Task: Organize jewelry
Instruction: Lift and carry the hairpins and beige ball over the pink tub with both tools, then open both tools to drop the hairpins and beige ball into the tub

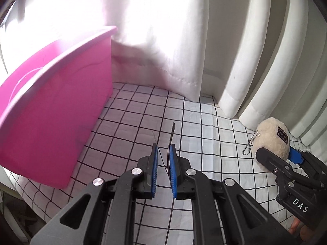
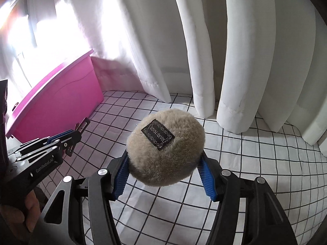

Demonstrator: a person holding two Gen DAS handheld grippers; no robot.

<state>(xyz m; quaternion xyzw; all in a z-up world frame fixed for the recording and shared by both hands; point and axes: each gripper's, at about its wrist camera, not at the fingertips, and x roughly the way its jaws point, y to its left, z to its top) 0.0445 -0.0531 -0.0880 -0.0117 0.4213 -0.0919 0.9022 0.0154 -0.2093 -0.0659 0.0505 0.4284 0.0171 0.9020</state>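
The right gripper [image 2: 163,175] was clamped on a fluffy beige pompom [image 2: 165,147], its blue pads pressed into the fur on either side, wide apart because the ball is bulky; the black label [image 2: 158,134] faced up toward the camera, and from the left wrist view a short ball chain [image 1: 250,141] dangled off the pompom's side, so it looked like a keychain charm lifted clear of the surface so the chain could hang free. The left gripper [image 1: 163,153] stood nearly closed, with only a narrow gap between its blue pads, and a thin dark strip [image 1: 171,143] lay against the right pad with a fine wire [image 1: 157,145] beside it; whether it was truly pinched I could not tell. Both were held low over the white checked cloth [image 2: 255,163] covering the surface. To the left stood a pink bin [image 1: 61,122], close beside the left gripper, probably where the pieces belonged. White curtains [image 2: 204,51] hung behind.
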